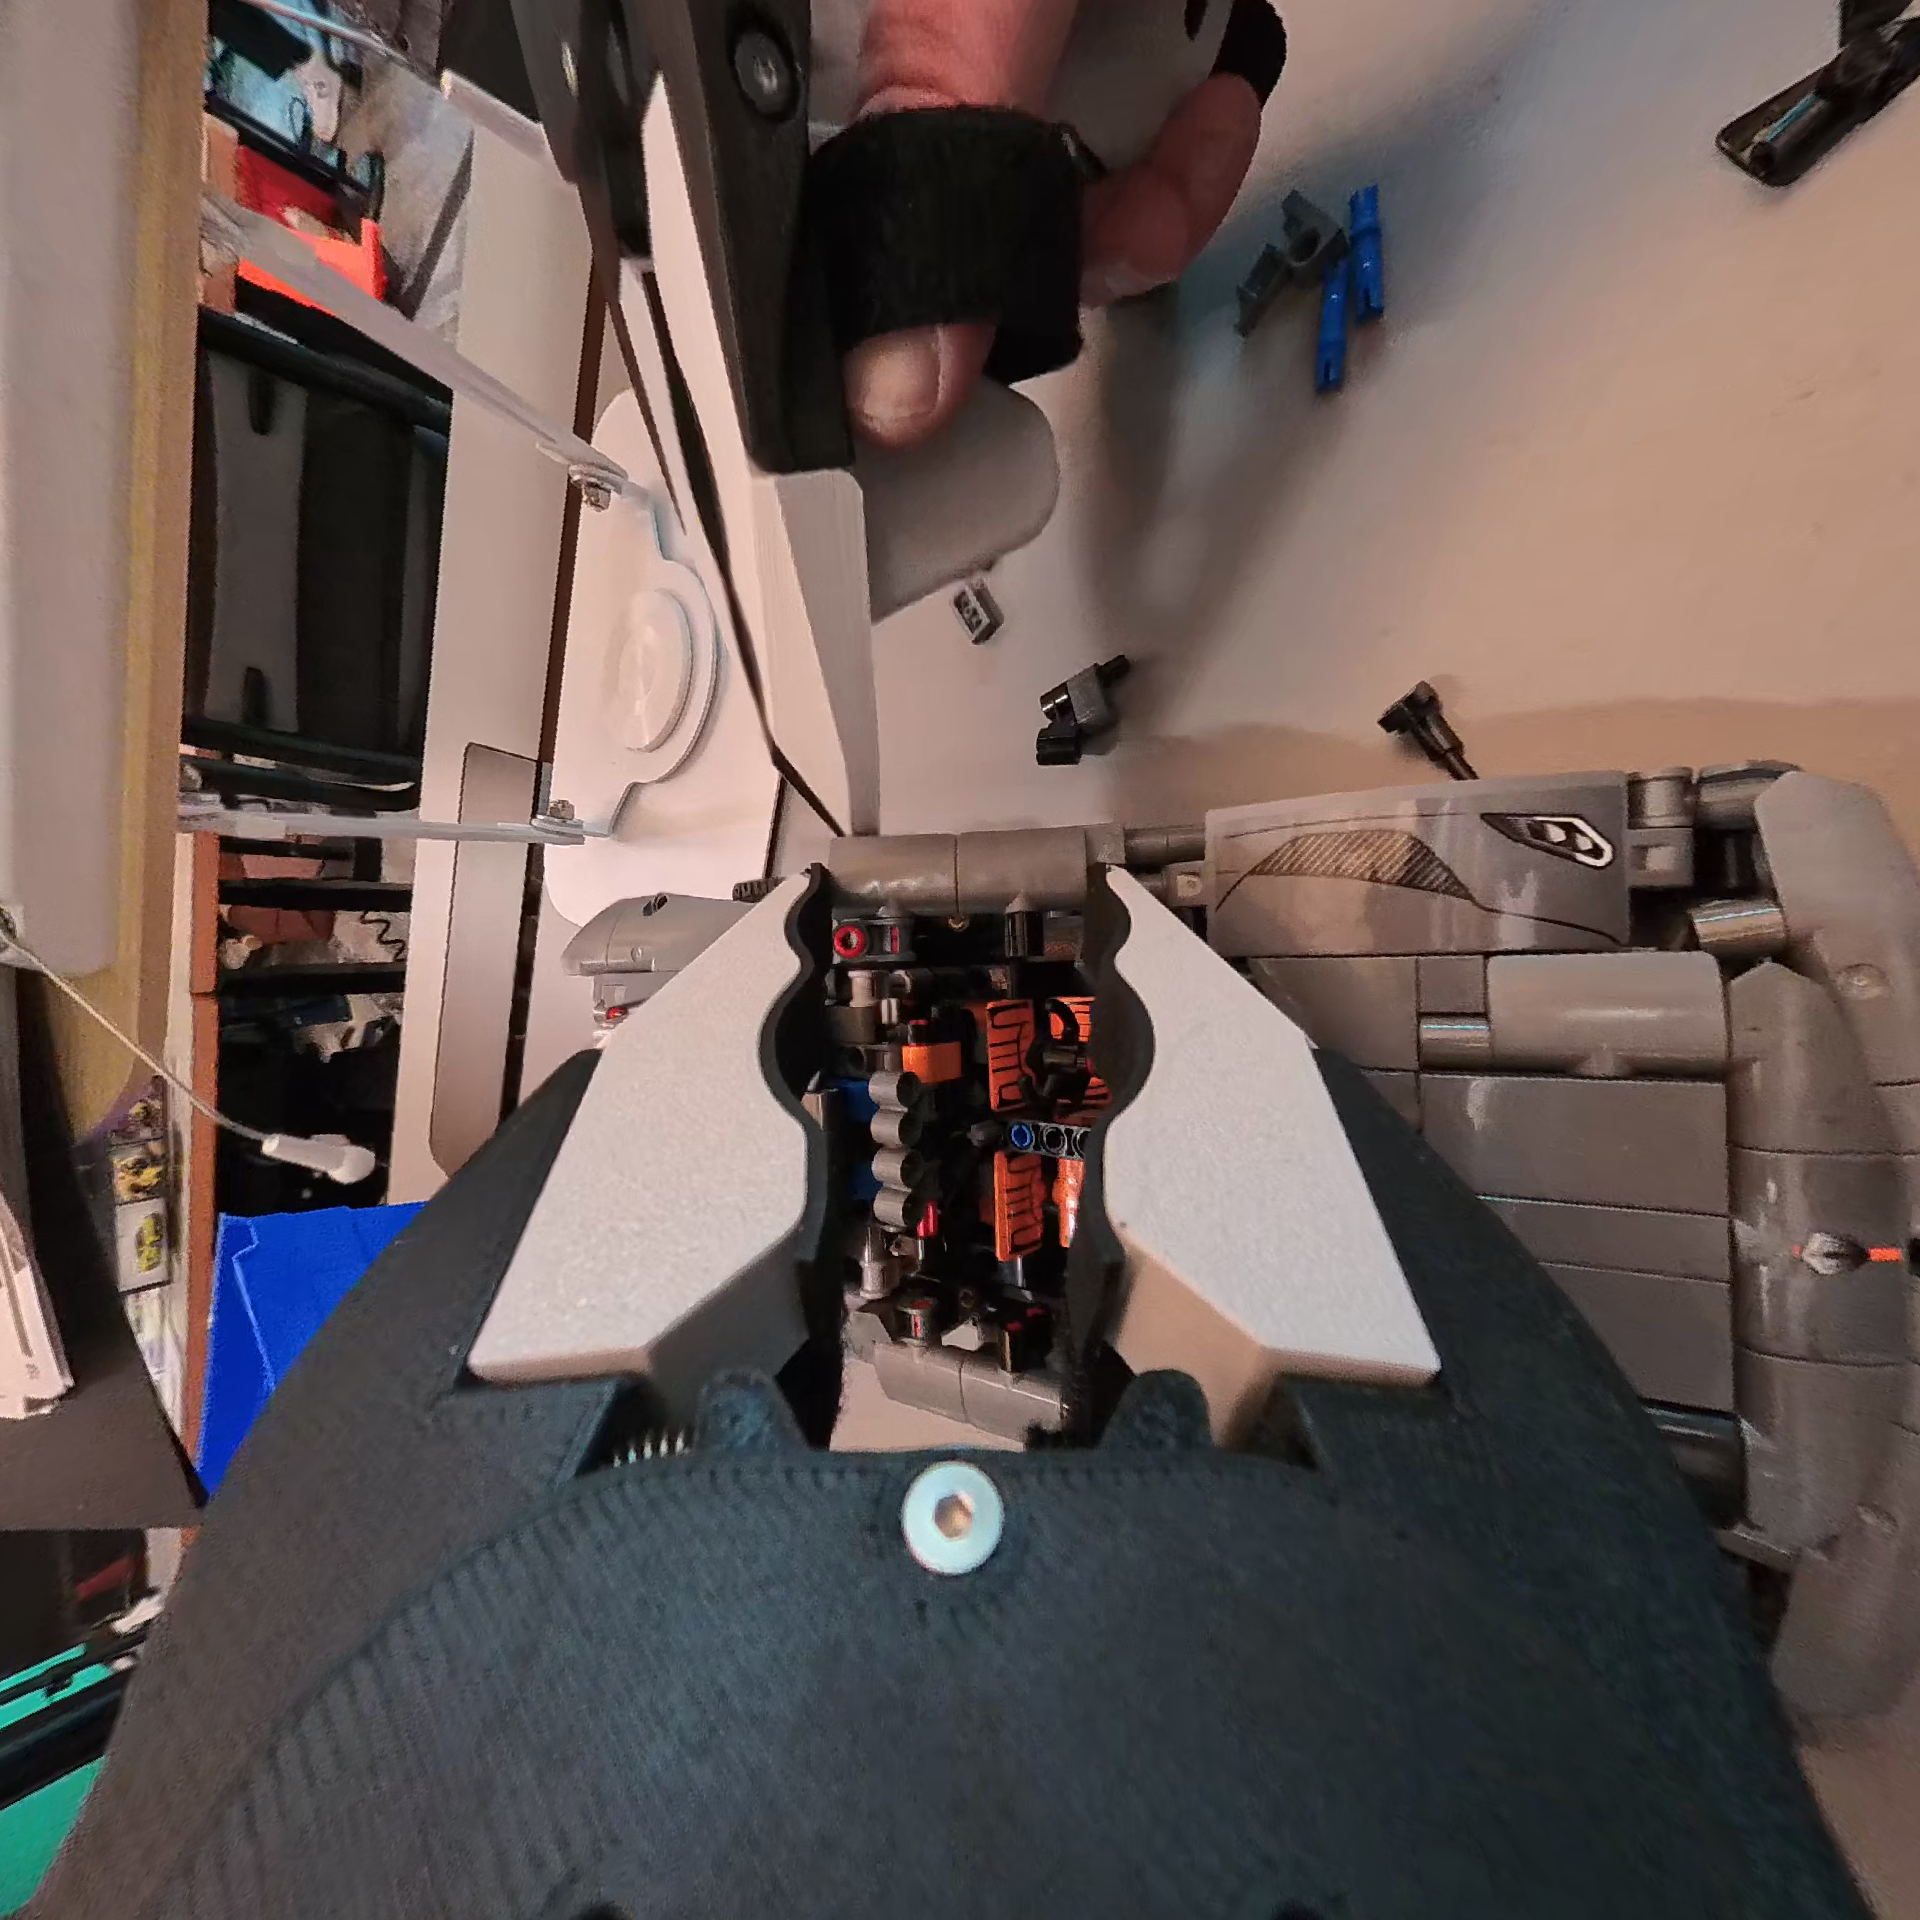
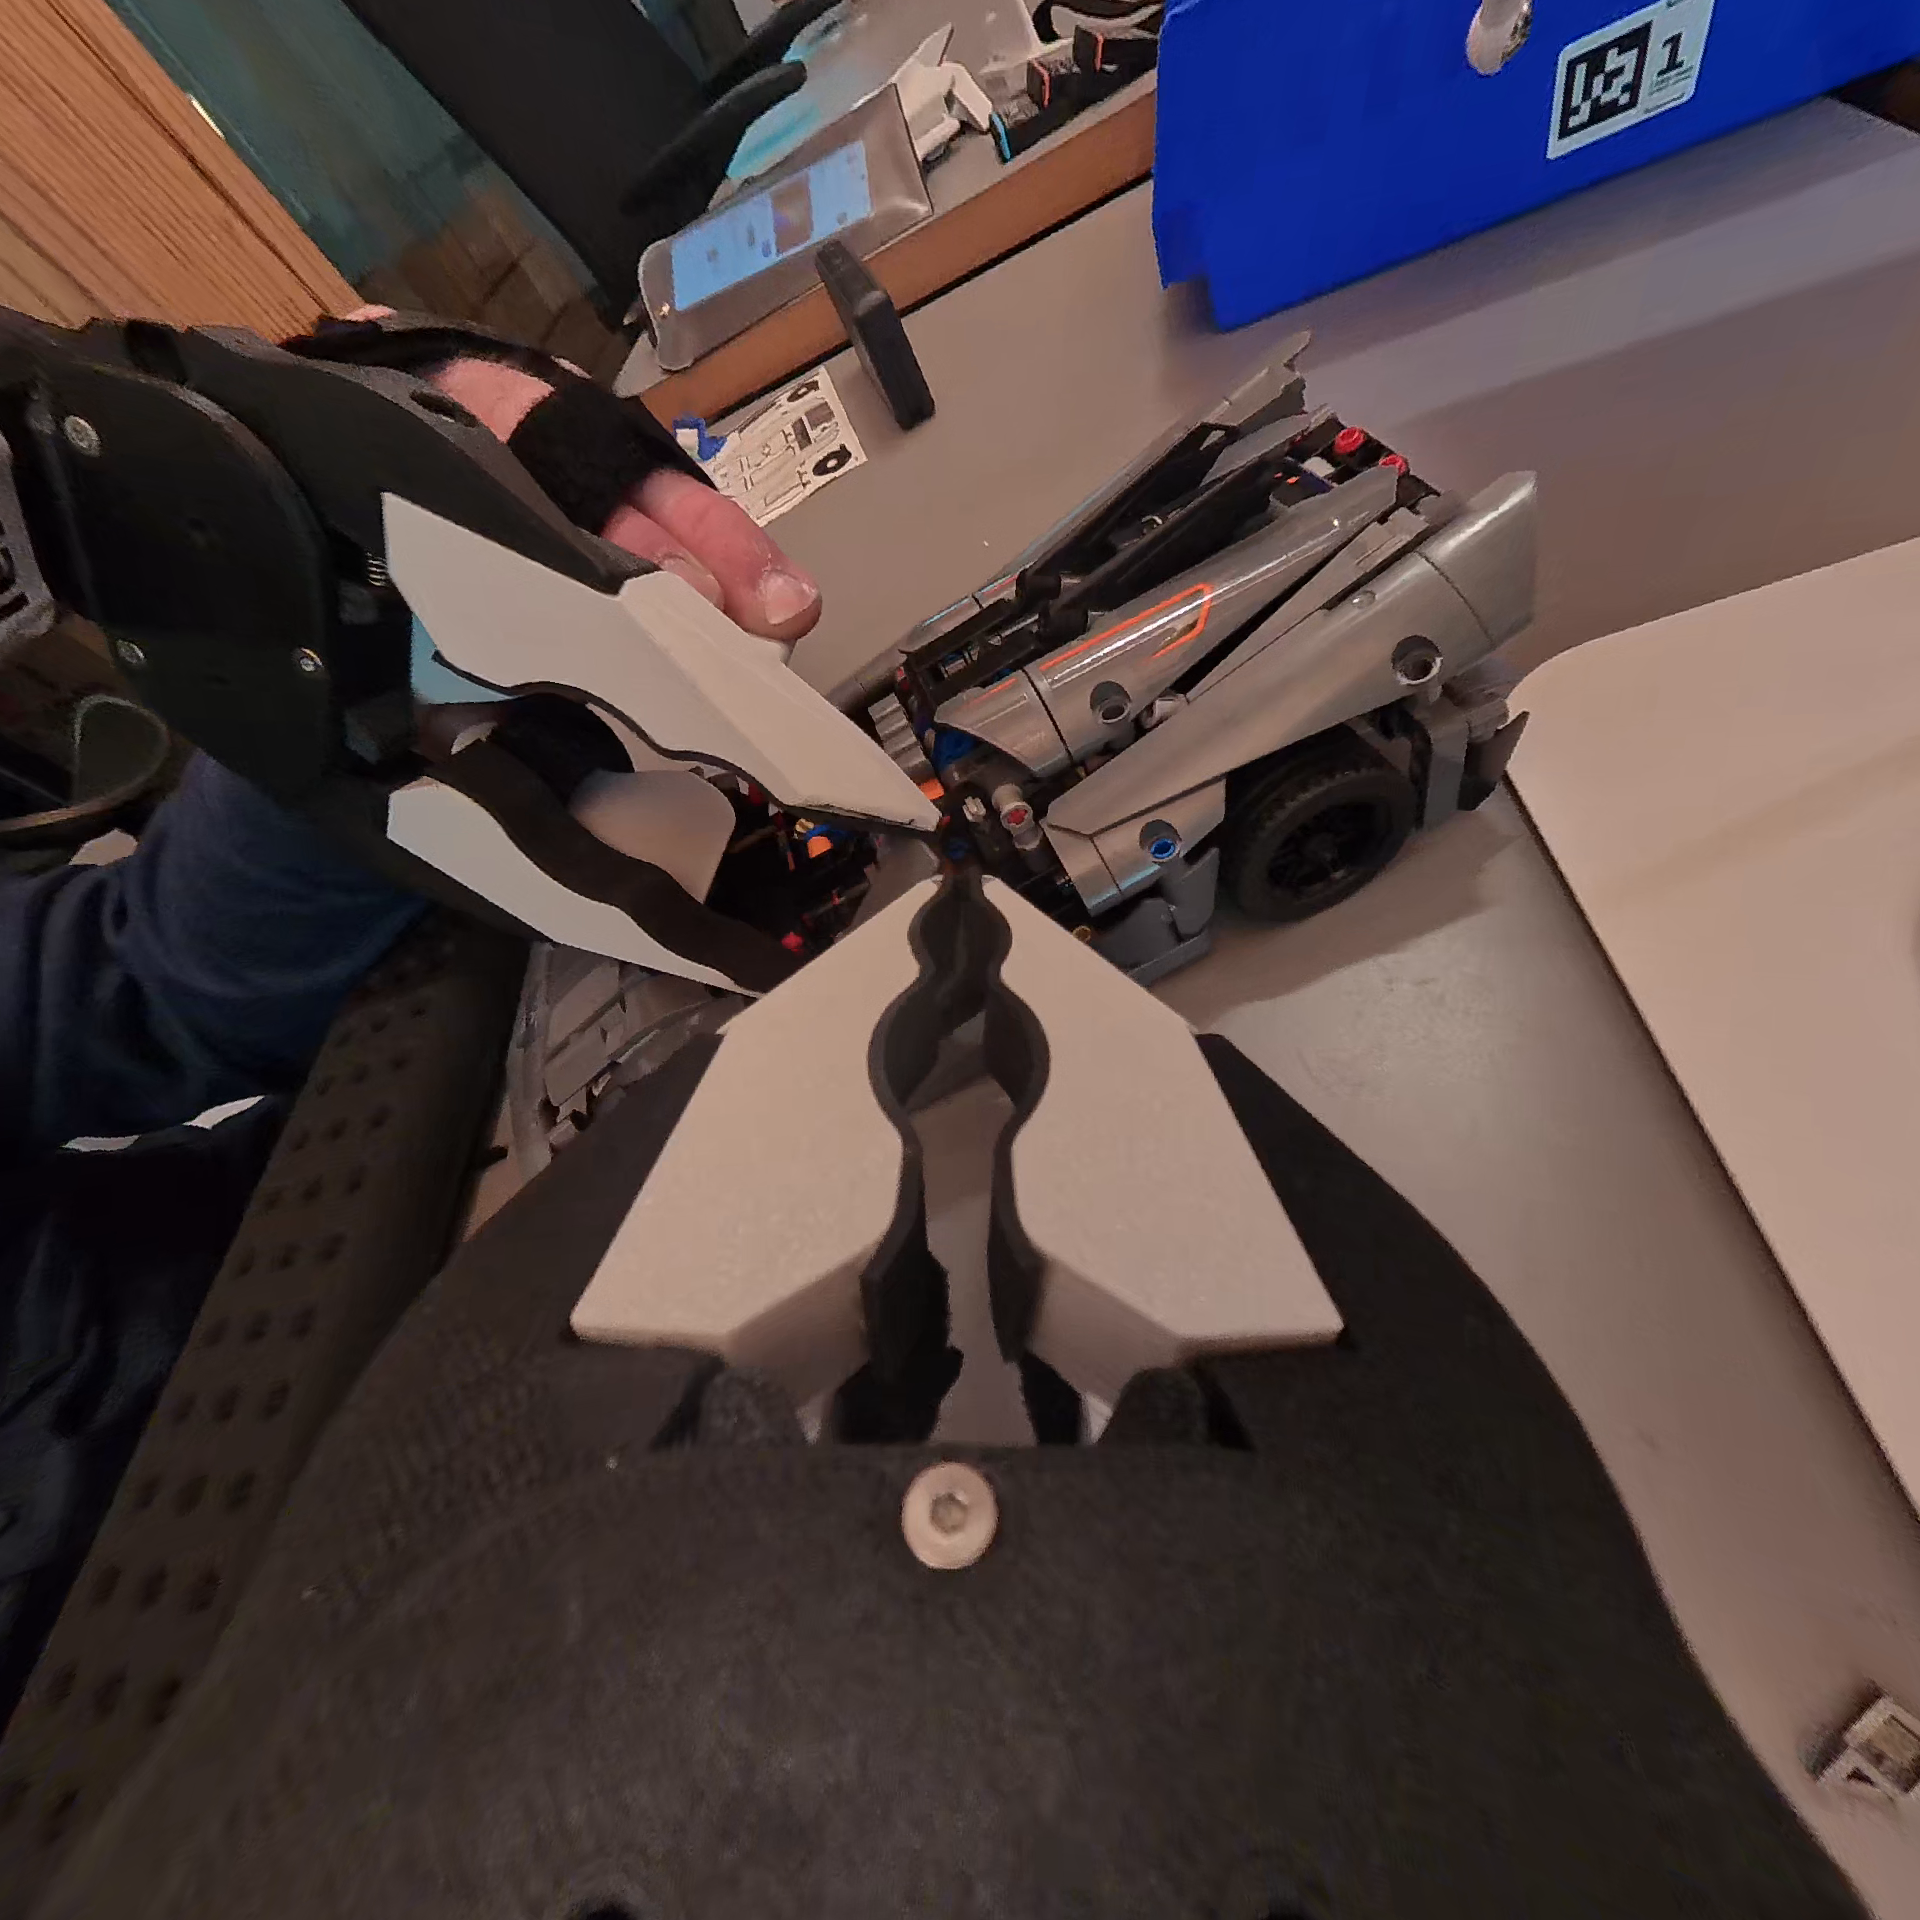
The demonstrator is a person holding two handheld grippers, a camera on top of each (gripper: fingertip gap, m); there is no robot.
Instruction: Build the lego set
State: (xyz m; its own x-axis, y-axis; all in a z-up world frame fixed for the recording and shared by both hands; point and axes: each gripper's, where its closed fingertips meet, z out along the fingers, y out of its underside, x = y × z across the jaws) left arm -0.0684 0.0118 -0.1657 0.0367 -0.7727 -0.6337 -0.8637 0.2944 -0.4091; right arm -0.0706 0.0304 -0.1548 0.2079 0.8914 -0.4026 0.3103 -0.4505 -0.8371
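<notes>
Closest to us in the left wrist view, our left gripper (image 1: 956,1091) straddles the open middle of the grey Lego car (image 1: 1558,1091), its jaws set apart on either side of the orange-and-black inner mechanism (image 1: 1023,1101). Whether the pads actually press the car's flanks we cannot tell; we judge they are there to steady the body while the other tool works. The car lies on the pale table (image 1: 1455,468), its grey panelled bodywork running off to the right of that view.

In the right wrist view, our right gripper (image 2: 958,883) is pinched nearly closed, tips pointing at the car's near end, just beside a red pin (image 2: 1016,821) and a blue pin (image 2: 1164,847) in the side. Something small may sit between the tips, but we cannot make it out. The left gripper's upper fingertip (image 2: 894,800) meets almost the same spot, so both tools converge on one joint; we read this as a seating or pressing step on a small connector.

Loose parts wait farther off on the table: blue pins (image 1: 1351,281), a dark grey connector (image 1: 1081,707), a small grey stud piece (image 1: 977,608). A blue bin (image 2: 1455,156) stands behind the car. The build looks well advanced: body panels and a wheel (image 2: 1320,831) are on.
</notes>
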